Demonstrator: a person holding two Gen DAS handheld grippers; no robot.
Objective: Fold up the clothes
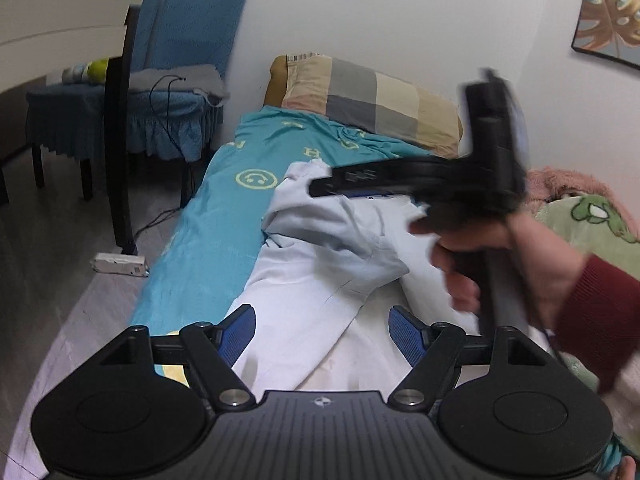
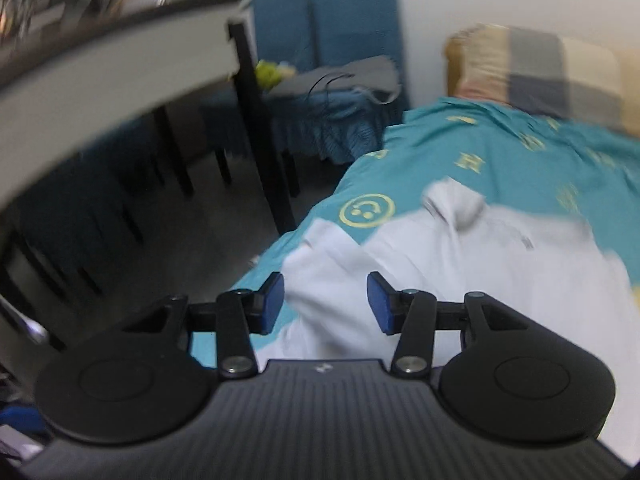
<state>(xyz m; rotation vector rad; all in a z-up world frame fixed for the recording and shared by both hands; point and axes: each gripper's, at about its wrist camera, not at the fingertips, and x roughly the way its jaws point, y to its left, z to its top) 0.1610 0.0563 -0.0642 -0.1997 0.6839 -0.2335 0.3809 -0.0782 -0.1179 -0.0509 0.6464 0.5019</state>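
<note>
A pale blue-white garment point(image 1: 320, 248) lies rumpled on a teal bedsheet point(image 1: 224, 200), one part folded over the rest. My left gripper point(image 1: 322, 332) is open and empty just above the garment's near end. The right gripper's body point(image 1: 420, 184) shows in the left wrist view, held by a hand over the garment's far part. In the blurred right wrist view my right gripper point(image 2: 326, 300) is open and empty above the garment point(image 2: 460, 272), near its left edge on the sheet point(image 2: 500, 152).
A checked pillow point(image 1: 372, 100) lies at the head of the bed. A green and pink blanket point(image 1: 584, 216) lies at the right. A blue-covered chair point(image 1: 160, 92) with a cable, a dark table leg point(image 1: 118, 152) and a white power strip point(image 1: 120, 264) stand left of the bed.
</note>
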